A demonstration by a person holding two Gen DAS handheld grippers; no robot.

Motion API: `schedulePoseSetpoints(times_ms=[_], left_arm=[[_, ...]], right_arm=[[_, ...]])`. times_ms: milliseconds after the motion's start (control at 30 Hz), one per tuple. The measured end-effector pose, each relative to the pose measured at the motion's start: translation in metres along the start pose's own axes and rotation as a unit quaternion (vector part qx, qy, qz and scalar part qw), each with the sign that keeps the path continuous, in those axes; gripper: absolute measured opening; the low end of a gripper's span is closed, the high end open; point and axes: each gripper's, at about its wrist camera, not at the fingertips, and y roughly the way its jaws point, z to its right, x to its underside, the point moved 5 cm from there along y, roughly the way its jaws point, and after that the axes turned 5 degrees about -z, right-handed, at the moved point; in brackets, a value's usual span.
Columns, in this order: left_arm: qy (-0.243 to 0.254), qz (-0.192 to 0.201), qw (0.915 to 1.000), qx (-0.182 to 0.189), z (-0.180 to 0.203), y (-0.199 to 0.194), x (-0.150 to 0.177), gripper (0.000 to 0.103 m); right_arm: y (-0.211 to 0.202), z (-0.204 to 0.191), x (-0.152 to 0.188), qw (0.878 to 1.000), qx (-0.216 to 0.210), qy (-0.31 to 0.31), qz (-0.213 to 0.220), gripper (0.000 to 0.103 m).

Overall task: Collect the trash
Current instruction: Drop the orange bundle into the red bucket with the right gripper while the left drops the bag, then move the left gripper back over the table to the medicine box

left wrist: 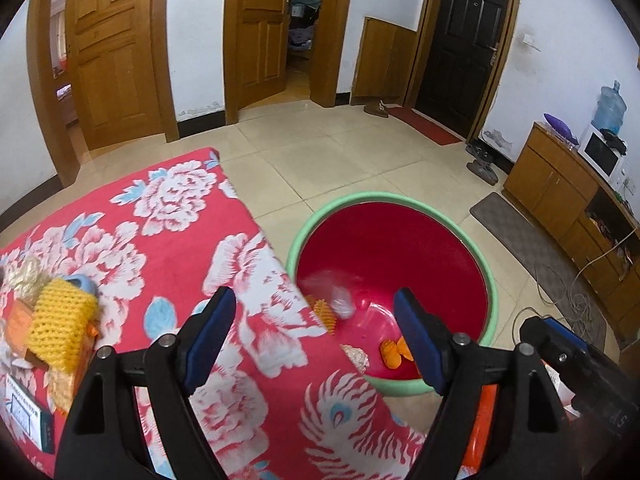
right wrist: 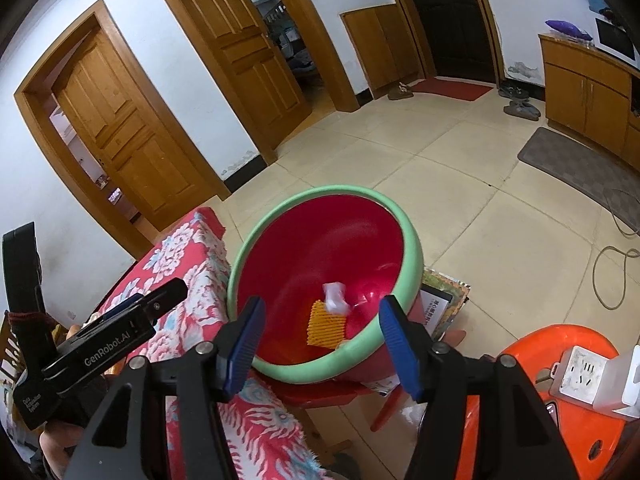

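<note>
- Left wrist: left gripper (left wrist: 314,342) seen wide open, nothing held; blurred white wrapper (left wrist: 340,300) is caught over the basin (left wrist: 320,216) beside the counter (left wrist: 132,216). Next trash should be taken from the counter.
- Right wrist: right gripper (right wrist: 322,344) seen open, empty; wrapper (right wrist: 335,298) lies inside the basin (right wrist: 320,196) by an orange net (right wrist: 325,326). Drops are best released over the middle.

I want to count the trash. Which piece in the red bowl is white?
The crumpled white scrap, blurred in both views, in the red bowl. It shows just above the orange ridged piece; the others in there are orange or tan.
</note>
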Motion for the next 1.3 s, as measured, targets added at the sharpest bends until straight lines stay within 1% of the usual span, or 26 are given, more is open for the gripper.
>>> schedulePoseSetpoints(times_ms=[167,300,500,600,700,867,1000,1167,1300], left_arm=[[-0.016,0.006,0.9999,-0.001,-0.016,-0.018,0.007,0.081],[-0.038,0.007,0.9992,-0.006,-0.033,-0.035,0.016,0.081],[-0.074,0.016,0.9965,-0.035,-0.068,-0.061,0.031,0.081],[-0.091,0.012,0.9941,-0.059,-0.088,-0.069,0.039,0.081],[-0.109,0.006,0.9913,-0.074,-0.106,-0.072,0.047,0.081],[-0.147,-0.007,0.9836,-0.105,-0.140,-0.073,0.070,0.081],[-0.172,-0.021,0.9776,-0.120,-0.163,-0.074,0.089,0.081],[-0.209,-0.033,0.9673,-0.140,-0.193,-0.079,0.108,0.081],[-0.238,-0.036,0.9573,-0.161,-0.218,-0.082,0.121,0.081]], right_arm=[[-0.008,-0.013,0.004,1.000,-0.012,-0.012,0.003,0.065],[-0.011,-0.031,0.013,0.999,-0.024,-0.026,0.000,0.068],[-0.013,-0.052,0.029,0.998,-0.043,-0.043,-0.009,0.068],[-0.015,-0.062,0.036,0.997,-0.053,-0.050,-0.011,0.069],[-0.016,-0.070,0.042,0.997,-0.058,-0.057,-0.013,0.069],[-0.017,-0.081,0.049,0.995,-0.063,-0.069,-0.017,0.069],[-0.016,-0.088,0.054,0.995,-0.068,-0.073,-0.022,0.069],[-0.012,-0.098,0.061,0.994,-0.072,-0.080,-0.030,0.069],[-0.009,-0.105,0.065,0.993,-0.074,-0.085,-0.035,0.069]])
